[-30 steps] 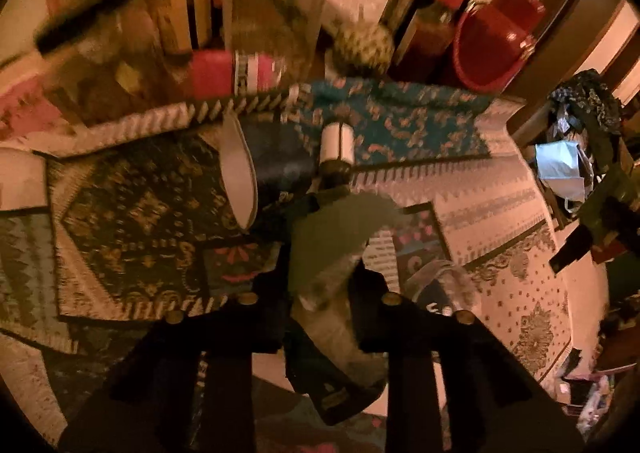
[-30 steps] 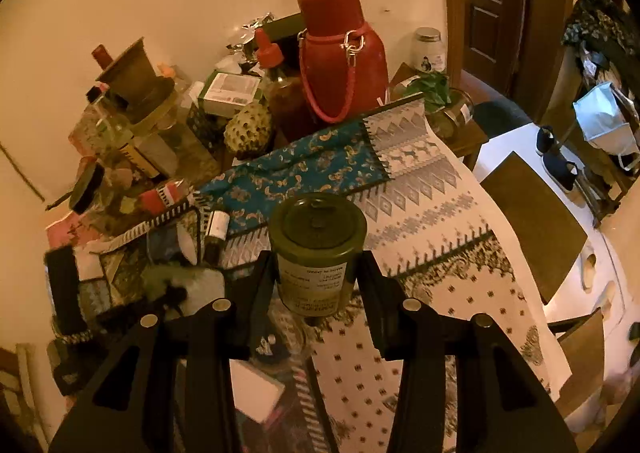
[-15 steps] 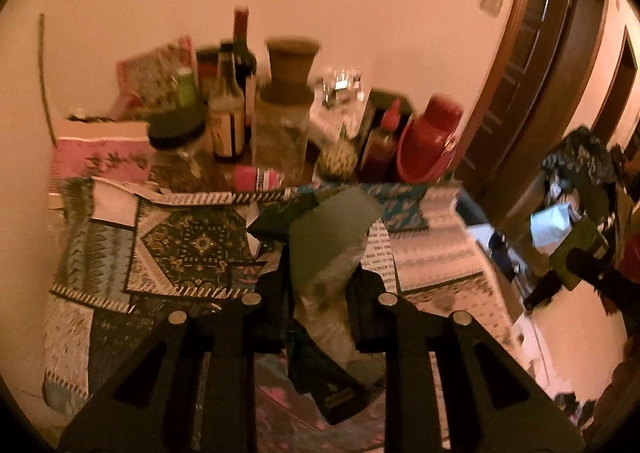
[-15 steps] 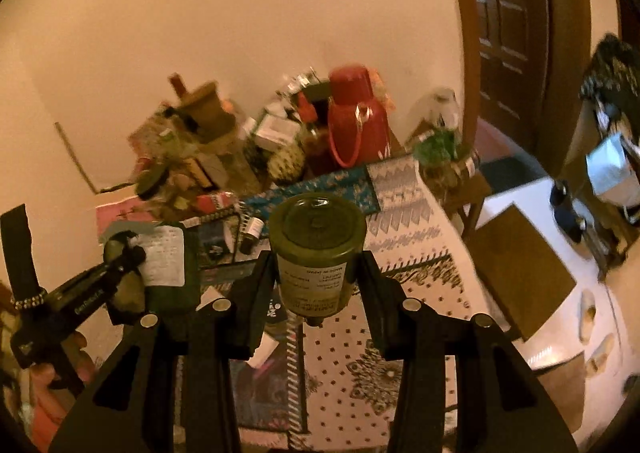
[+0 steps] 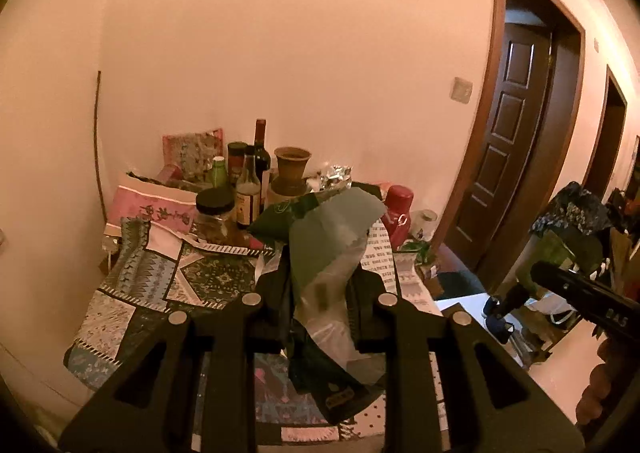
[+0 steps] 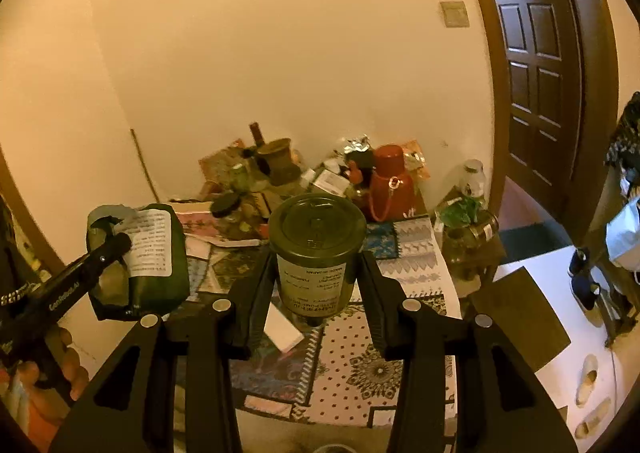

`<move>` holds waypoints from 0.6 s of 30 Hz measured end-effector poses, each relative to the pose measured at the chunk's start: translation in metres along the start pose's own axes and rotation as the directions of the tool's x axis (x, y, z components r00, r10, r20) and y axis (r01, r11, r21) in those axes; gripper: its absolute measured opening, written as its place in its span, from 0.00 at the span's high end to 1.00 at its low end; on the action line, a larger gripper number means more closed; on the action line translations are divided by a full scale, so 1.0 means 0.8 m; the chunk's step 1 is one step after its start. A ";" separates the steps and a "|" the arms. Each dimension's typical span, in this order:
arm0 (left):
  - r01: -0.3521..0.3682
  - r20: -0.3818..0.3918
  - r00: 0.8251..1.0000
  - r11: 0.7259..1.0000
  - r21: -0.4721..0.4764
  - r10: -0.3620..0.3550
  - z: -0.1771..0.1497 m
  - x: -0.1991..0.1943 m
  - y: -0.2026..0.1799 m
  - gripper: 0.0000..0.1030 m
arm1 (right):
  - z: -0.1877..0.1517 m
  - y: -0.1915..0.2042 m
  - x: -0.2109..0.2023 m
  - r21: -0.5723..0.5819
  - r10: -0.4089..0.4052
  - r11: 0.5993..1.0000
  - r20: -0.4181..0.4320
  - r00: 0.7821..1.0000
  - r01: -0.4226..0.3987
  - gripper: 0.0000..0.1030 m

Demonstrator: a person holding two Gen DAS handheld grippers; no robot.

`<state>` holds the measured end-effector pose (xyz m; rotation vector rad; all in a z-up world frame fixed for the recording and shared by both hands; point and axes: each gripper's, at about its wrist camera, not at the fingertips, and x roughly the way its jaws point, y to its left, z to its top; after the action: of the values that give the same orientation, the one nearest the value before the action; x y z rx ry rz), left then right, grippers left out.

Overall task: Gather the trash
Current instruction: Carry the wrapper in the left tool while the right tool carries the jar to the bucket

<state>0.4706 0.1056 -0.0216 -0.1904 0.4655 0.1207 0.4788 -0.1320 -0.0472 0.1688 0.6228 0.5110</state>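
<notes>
A table (image 6: 436,285) is carrying patterned cloths (image 5: 132,293), with bottles (image 5: 248,197), jars and a red flask (image 6: 390,183) crowding its far end.

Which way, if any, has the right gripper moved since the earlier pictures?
Yes: the right gripper, shut on the green jar, rose and backed away; the red flask looks smaller, farther.

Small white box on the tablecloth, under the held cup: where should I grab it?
Take the white box across its two long edges, probably coming down from above: it lies flat on the tablecloth, slanted, so turn the jaws to match.
</notes>
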 end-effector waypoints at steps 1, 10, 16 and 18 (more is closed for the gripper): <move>0.004 0.007 1.000 1.000 -0.001 -0.004 -0.001 -0.008 0.000 0.79 | -0.002 0.001 -0.005 -0.003 0.009 1.000 0.002 1.000 -0.009 0.63; 0.075 0.040 0.996 0.997 0.008 -0.076 -0.013 -0.069 0.008 0.79 | -0.038 0.037 -0.057 -0.008 0.007 1.000 0.014 1.000 -0.007 0.63; 0.110 0.024 0.993 0.993 0.053 -0.111 -0.039 -0.127 0.029 0.79 | -0.074 0.071 -0.092 0.036 -0.029 0.999 0.013 0.999 0.029 0.63; 0.112 0.011 0.994 0.992 0.058 -0.112 -0.052 -0.147 0.039 0.79 | -0.090 0.083 -0.104 0.053 -0.034 0.998 0.011 0.999 0.033 0.63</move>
<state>0.3435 0.1191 -0.0095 -0.1590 0.4421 -0.0013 0.3516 -0.1168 -0.0424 0.2107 0.6270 0.4613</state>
